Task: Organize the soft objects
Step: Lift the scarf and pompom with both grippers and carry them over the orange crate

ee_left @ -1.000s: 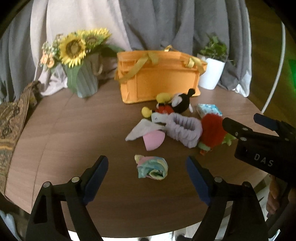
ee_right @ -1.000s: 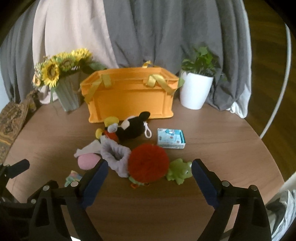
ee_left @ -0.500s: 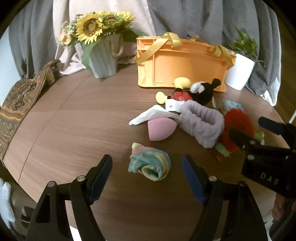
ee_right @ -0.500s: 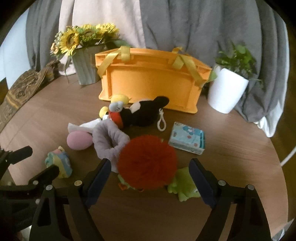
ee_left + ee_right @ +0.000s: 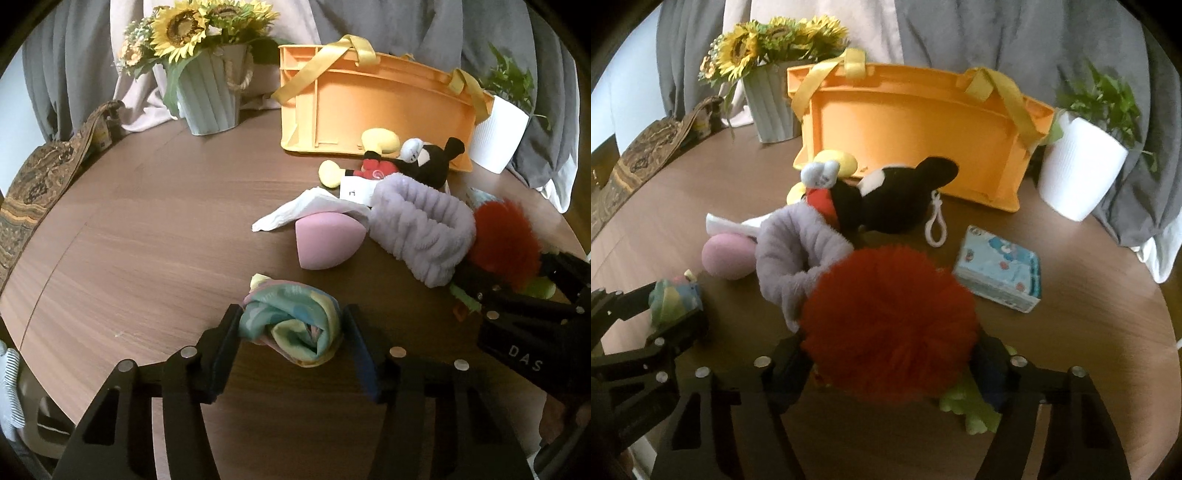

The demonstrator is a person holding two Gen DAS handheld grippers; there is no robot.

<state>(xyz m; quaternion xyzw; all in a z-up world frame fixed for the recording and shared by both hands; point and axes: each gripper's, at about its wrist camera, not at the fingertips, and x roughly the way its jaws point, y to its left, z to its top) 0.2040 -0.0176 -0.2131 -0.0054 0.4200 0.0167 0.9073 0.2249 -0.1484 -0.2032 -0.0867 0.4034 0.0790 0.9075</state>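
Wood table [image 5: 140, 236]: brown, round, carrying everything in the left wrist view.
Left gripper [image 5: 291, 328]: jaws have just been closing and now sit against both sides of the pastel cloth [image 5: 291, 325], a rolled bundle lying on the table; the pads touch it left and right.
Pink sponge [image 5: 325, 240]: egg-shaped, just beyond the cloth, with a white tissue [image 5: 306, 210] draped over its far edge.
Headband [image 5: 424, 229]: lilac, fluffy, touching the sponge's right side.
Mouse plush [image 5: 413, 162]: black, red and yellow, lying against the orange bin [image 5: 373, 103].
Bin: stands at the back with yellow straps over its rim.
Sunflowers [image 5: 199, 29]: in a ribbed pot left of the bin.
White planter [image 5: 498, 129]: right of the bin.
Right gripper [image 5: 517, 284]: enters from the right edge, at the red pompom [image 5: 506, 240].

Right wrist view
Right gripper [image 5: 890, 350]: jaws have just been closing; the red pompom [image 5: 890, 325] fills the gap and its fluff meets both fingers, though the pads are hidden by it, so a firm grip cannot be told.
Green plush [image 5: 971, 410]: under the pompom, partly hidden.
Headband [image 5: 794, 254]: touching the pompom's left side.
Mouse plush [image 5: 886, 199]: behind it, with a white clip [image 5: 934, 225].
Tissue pack [image 5: 1001, 273]: blue, right of the pompom, apart from it.
Left gripper [image 5: 676, 306]: at the left edge, around the pastel cloth [image 5: 676, 295].
Bin [image 5: 916, 125]: behind the pile.
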